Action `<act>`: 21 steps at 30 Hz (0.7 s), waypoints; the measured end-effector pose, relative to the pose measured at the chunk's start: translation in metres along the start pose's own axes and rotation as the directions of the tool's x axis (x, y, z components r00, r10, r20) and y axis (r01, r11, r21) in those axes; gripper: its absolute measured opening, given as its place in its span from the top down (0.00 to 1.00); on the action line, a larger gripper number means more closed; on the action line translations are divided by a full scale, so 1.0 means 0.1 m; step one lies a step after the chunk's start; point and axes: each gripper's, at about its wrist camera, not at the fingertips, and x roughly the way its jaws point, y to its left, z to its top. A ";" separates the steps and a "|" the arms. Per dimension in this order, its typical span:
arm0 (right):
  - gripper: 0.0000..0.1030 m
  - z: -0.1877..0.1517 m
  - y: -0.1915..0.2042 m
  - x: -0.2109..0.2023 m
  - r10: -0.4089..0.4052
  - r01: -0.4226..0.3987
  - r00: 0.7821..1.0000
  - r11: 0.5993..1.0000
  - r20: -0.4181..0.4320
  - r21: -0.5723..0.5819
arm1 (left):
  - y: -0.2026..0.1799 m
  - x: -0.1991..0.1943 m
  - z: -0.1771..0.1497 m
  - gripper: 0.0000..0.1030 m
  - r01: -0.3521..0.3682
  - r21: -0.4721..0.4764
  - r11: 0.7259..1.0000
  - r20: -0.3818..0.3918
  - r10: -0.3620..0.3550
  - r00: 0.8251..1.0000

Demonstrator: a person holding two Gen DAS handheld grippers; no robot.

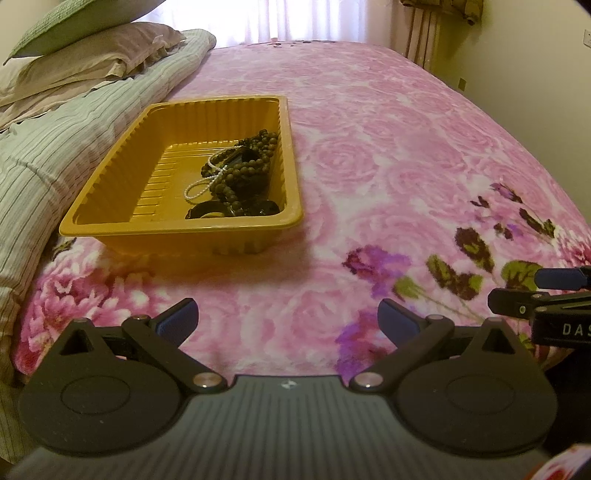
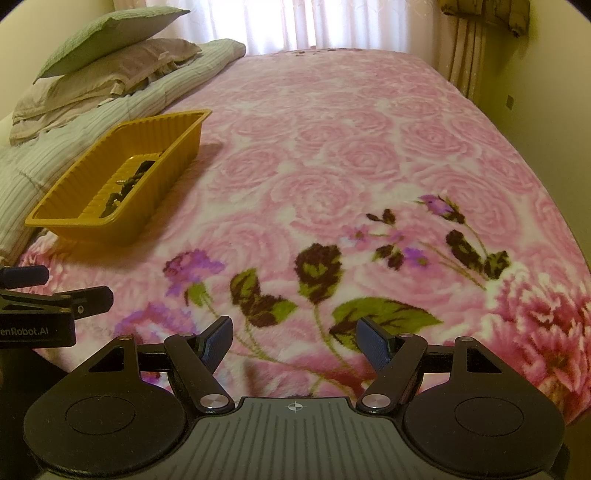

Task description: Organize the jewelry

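Note:
A yellow ribbed plastic tray (image 1: 110, 206) sits on the pink floral blanket. In its right half lie dark brown bead strings (image 1: 247, 162), a thin white pearl chain (image 1: 205, 184) and black ring-like pieces (image 1: 210, 212). The tray also shows in the right wrist view (image 2: 159, 184) at the left, with dark beads (image 2: 129, 184) inside. My left gripper (image 1: 288, 321) is open and empty, low over the blanket in front of the tray. My right gripper (image 2: 293, 339) is open and empty over the flower print, to the right of the tray.
The pink floral blanket (image 1: 388, 147) covers the bed. A striped folded quilt (image 1: 55, 147) and stacked pillows (image 1: 92, 51) lie left of the tray. Curtains (image 2: 351, 22) hang behind the bed. The right gripper's side (image 1: 554, 306) shows at the left view's right edge.

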 end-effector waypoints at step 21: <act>0.29 0.01 0.03 0.00 0.002 -0.002 1.000 1.000 -0.003 -0.003 | -0.03 -0.02 -0.01 0.00 0.007 0.007 1.000 0.006 -0.007 1.000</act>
